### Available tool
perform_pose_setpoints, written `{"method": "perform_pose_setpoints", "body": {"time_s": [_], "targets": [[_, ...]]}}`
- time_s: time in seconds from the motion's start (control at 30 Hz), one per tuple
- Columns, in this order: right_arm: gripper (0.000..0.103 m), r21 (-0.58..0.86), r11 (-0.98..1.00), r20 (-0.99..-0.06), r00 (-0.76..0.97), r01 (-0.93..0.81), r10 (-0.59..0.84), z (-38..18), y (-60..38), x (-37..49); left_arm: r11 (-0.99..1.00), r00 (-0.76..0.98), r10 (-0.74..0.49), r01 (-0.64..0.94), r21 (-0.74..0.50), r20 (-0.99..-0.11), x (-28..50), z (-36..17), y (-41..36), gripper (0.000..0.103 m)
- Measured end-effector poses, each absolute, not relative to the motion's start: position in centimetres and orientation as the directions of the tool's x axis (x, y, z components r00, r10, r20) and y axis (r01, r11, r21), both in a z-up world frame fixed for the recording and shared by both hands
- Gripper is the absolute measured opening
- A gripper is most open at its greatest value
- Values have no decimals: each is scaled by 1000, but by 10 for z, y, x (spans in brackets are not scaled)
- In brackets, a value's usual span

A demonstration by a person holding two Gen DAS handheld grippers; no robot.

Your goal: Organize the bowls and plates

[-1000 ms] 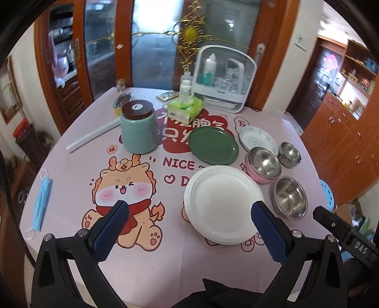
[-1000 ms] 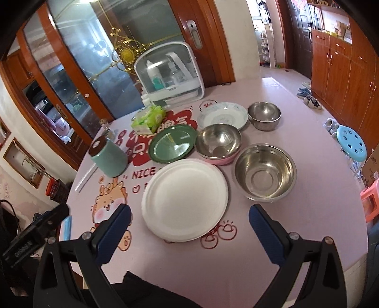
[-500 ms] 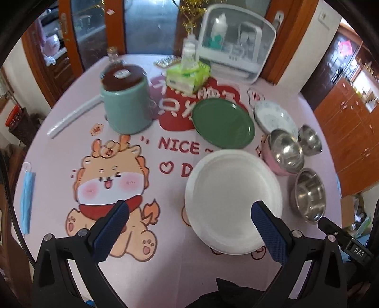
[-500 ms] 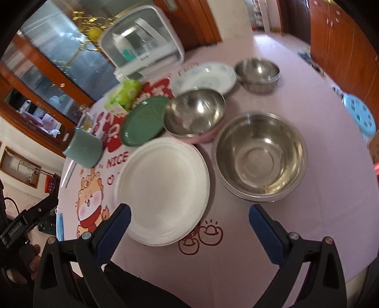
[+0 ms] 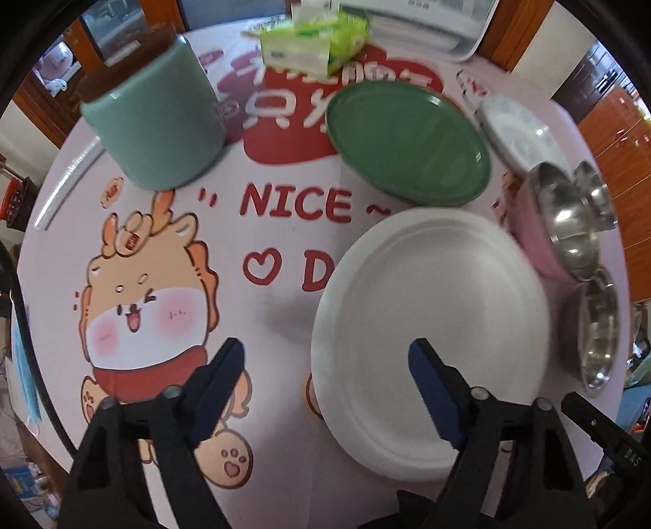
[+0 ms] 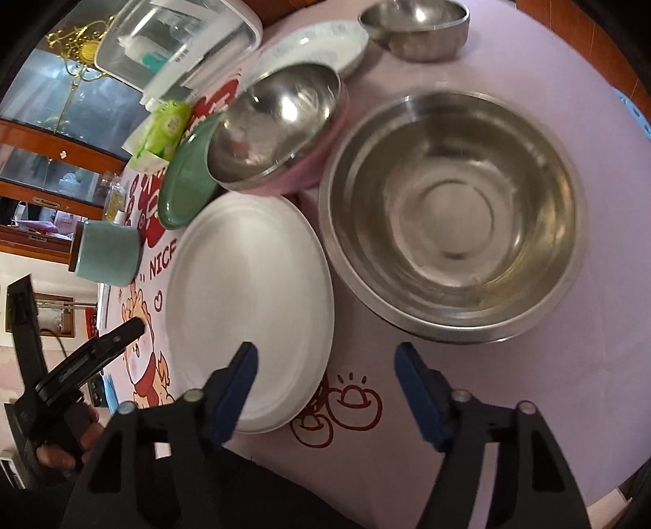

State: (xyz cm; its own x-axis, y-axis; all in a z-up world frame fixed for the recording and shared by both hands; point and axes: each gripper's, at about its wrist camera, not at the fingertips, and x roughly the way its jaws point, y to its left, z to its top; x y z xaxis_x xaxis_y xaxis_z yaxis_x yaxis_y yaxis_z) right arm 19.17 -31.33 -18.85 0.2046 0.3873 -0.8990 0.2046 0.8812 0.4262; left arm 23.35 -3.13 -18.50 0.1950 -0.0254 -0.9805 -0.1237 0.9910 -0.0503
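Nearest the left tool, closing with nothing gripped, the round white plate lies on the bench. Only the right view, its tool likewise closing empty, shows the large steel bowl fully.

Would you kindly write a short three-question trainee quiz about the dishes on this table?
1. True or false: the white plate lies nearer the camera than the green plate.
2. Which bowl has a pink outside? A) the largest steel bowl B) the middle bowl C) the small far bowl
3. Fill in: the tissue pack is coloured ____.

Key: 1 true; 2 B; 3 green.
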Motion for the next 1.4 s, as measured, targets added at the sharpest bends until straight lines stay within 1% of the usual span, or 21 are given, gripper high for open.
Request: {"method": "perform_pose_setpoints", "body": {"time_s": [0.03, 0.13, 0.17, 0.23, 0.3, 0.33, 0.43, 0.47, 0.5, 0.53, 0.63, 0.8, 0.9, 0.97, 1.07, 1.27, 1.4], "targets": [[59, 428, 880, -899, 195, 205, 392, -192, -313, 193, 991, 180, -25, -125, -49, -983, 235, -191, -31, 75], [49, 437, 875, -897, 176, 209, 405, -200, -312, 195, 992, 153, -23, -121, -42, -988, 239, -204, -31, 73], [45, 440, 873, -896, 169, 212, 410, -202, -312, 196, 992, 155, -15, -121, -34, -988, 240, -206, -32, 70], [41, 447, 868, -893, 156, 218, 421, -206, -312, 197, 993, 144, -13, -117, -30, -990, 243, -212, -32, 65], [38, 458, 860, -889, 144, 224, 435, -210, -311, 199, 992, 135, -20, -121, -37, -991, 244, -217, -32, 63], [34, 460, 859, -888, 141, 225, 439, -212, -310, 199, 992, 136, -25, -123, -42, -990, 245, -218, -33, 61], [26, 465, 856, -885, 130, 226, 447, -216, -307, 202, 991, 124, -36, -121, -52, -992, 248, -222, -33, 60], [24, 468, 854, -884, 127, 226, 451, -217, -306, 203, 991, 120, -40, -120, -54, -992, 251, -221, -32, 59], [24, 471, 852, -882, 124, 226, 455, -218, -305, 203, 991, 118, -45, -118, -59, -992, 252, -222, -32, 56], [23, 474, 851, -881, 122, 226, 458, -218, -305, 203, 991, 114, -50, -114, -63, -992, 254, -222, -32, 51], [21, 484, 843, -875, 117, 236, 470, -223, -304, 205, 992, 96, -54, -108, -64, -994, 258, -227, -34, 44], [20, 515, 815, -856, 121, 264, 502, -228, -309, 204, 992, 81, -47, -115, -56, -996, 260, -231, -36, 42], [17, 539, 795, -841, 121, 280, 527, -232, -310, 204, 991, 73, -54, -116, -62, -996, 258, -235, -35, 38], [16, 551, 781, -832, 125, 293, 540, -234, -311, 203, 992, 77, -59, -109, -67, -995, 258, -235, -35, 33], [16, 555, 776, -830, 129, 301, 543, -234, -310, 203, 992, 80, -65, -99, -73, -995, 256, -234, -37, 31], [16, 554, 773, -829, 128, 309, 544, -234, -309, 204, 993, 89, -68, -90, -76, -994, 255, -239, -38, 31], [16, 553, 770, -829, 120, 318, 546, -235, -311, 202, 996, 105, -46, -76, -54, -993, 252, -233, -39, 31]]}}
